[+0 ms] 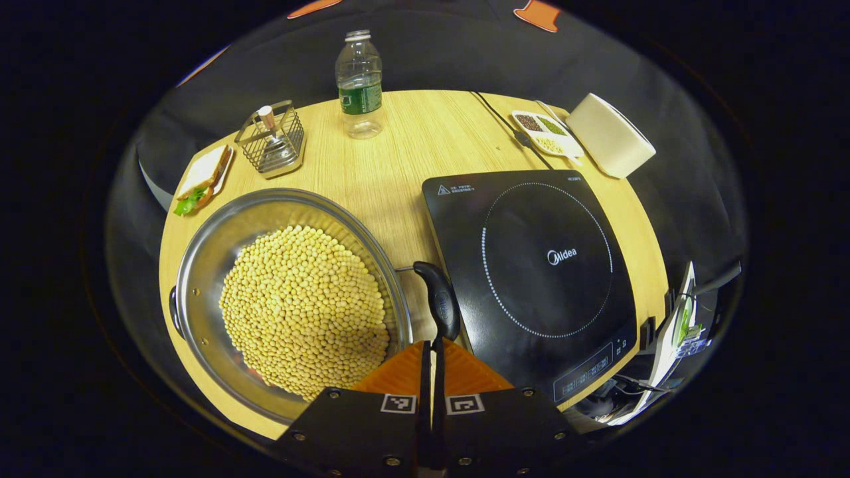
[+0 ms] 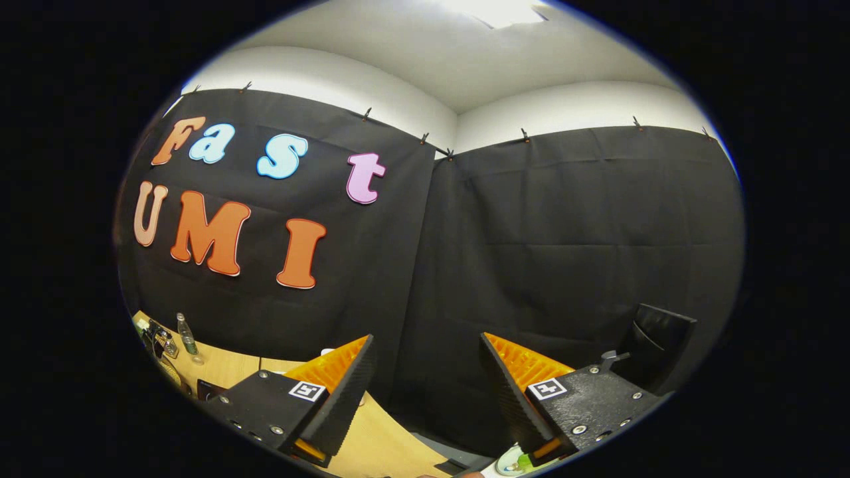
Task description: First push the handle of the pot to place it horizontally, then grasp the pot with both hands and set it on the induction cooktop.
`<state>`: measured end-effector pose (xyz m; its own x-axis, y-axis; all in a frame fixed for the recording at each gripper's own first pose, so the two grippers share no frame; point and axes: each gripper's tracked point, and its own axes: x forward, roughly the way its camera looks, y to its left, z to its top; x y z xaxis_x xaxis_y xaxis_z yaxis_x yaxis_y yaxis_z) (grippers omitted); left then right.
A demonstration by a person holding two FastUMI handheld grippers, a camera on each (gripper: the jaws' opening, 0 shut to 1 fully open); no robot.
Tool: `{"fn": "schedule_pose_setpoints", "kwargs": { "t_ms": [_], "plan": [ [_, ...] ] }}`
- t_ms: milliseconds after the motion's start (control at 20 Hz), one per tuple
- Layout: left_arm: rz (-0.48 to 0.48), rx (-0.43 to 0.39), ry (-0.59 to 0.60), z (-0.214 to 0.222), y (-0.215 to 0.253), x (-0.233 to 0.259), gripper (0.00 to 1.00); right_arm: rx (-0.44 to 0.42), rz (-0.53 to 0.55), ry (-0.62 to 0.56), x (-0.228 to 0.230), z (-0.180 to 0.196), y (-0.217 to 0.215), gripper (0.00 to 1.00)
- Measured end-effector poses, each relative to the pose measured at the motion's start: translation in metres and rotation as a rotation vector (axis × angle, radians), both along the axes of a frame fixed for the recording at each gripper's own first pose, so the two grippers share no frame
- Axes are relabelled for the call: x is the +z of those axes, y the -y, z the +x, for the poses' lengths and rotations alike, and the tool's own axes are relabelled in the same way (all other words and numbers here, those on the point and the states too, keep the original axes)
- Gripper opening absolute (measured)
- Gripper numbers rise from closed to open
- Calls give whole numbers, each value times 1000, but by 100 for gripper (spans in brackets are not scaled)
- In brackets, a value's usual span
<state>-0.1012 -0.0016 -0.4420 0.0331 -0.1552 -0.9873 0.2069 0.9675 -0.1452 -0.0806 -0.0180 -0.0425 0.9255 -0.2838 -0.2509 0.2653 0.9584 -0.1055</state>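
Left gripper view, read from left to right. A plate with a sandwich point(image 1: 202, 180) lay at the table's far left edge, a wire caddy point(image 1: 272, 141) just beside it, and a water bottle point(image 1: 359, 83) farther back. The pot point(image 1: 199, 265), a wide steel pan filled with dried soybeans point(image 1: 302, 309), sat on the wooden table point(image 1: 398, 159) at near left. Its small side handle point(image 1: 174, 312) showed at the left rim; its long black handle point(image 1: 438, 302) hung down from the right rim instead of lying horizontal. My left gripper point(image 1: 431, 348) hovered directly before that handle's end, jaws drawn almost together with only a sliver between them and nothing held. The induction cooktop point(image 1: 538, 265) lay just right of the handle, bare. A compartment dish point(image 1: 548, 133) and a white box point(image 1: 609, 135) stood behind it.

Right gripper view. My right gripper point(image 2: 425, 398) was raised toward the booth wall, jaws spread wide, empty.

Handling, as I judged it: the loaded pot would be heavy, rigid and smooth-walled, and the loose beans would shift or spill if it tipped. The hinged handle should yield to a nudge at its tip. Sound holds were the two handles on opposite sides, lifted level.
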Motion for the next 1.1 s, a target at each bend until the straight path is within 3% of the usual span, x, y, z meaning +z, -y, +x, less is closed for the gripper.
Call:
{"fn": "schedule_pose_setpoints", "kwargs": {
  "t_ms": [250,500,750,1100],
  "plan": [
    [-17,18,5,0,0,0,2,59,29,-13,-7,9,-28,95],
    [-55,78,63,0,-17,21,2,173,92,-69,-29,23,-83,95],
    [42,148,155,5,-95,44,2,345,204,-106,-41,44,-169,95],
    [96,294,228,5,-186,67,2,573,275,-234,-70,39,-294,95]
  ]
}}
